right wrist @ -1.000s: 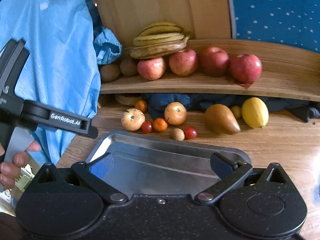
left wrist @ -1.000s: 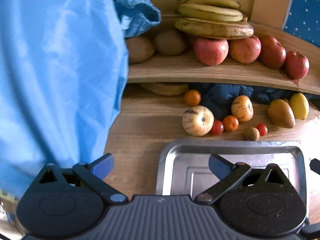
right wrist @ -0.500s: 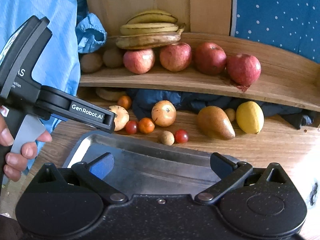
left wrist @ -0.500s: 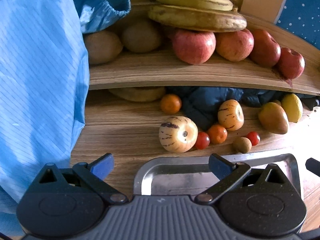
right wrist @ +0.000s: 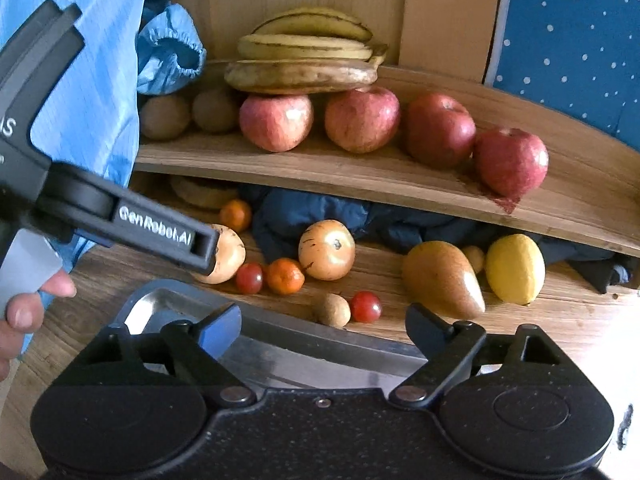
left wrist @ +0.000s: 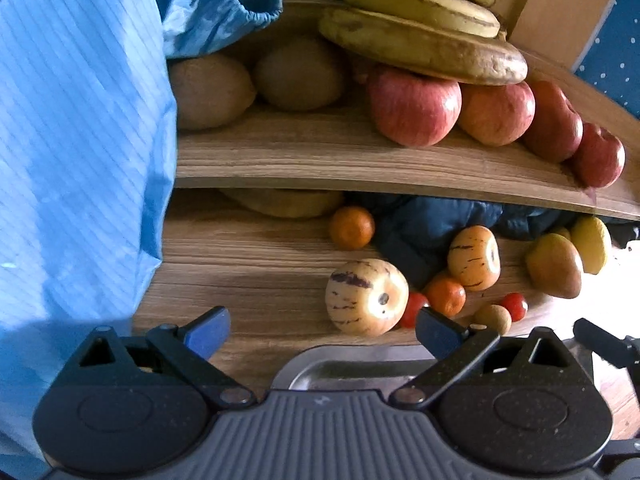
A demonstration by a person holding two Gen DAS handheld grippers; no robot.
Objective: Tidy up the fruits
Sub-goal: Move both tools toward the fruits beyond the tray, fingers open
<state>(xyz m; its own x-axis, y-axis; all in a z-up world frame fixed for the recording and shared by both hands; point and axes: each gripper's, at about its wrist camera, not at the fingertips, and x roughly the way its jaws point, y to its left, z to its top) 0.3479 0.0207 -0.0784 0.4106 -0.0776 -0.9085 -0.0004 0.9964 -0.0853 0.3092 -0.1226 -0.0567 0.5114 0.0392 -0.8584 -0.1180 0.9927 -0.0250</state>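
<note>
Nothing in the tray yet, all loose fruit scattered along the worktop's back edge under the shelf, left gripper and right gripper both agape, empty.

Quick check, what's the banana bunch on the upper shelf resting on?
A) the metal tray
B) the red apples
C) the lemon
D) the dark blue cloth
B. The banana bunch lies across the tops of the two left red apples on the upper shelf; the metal tray sits down on the table.
</note>
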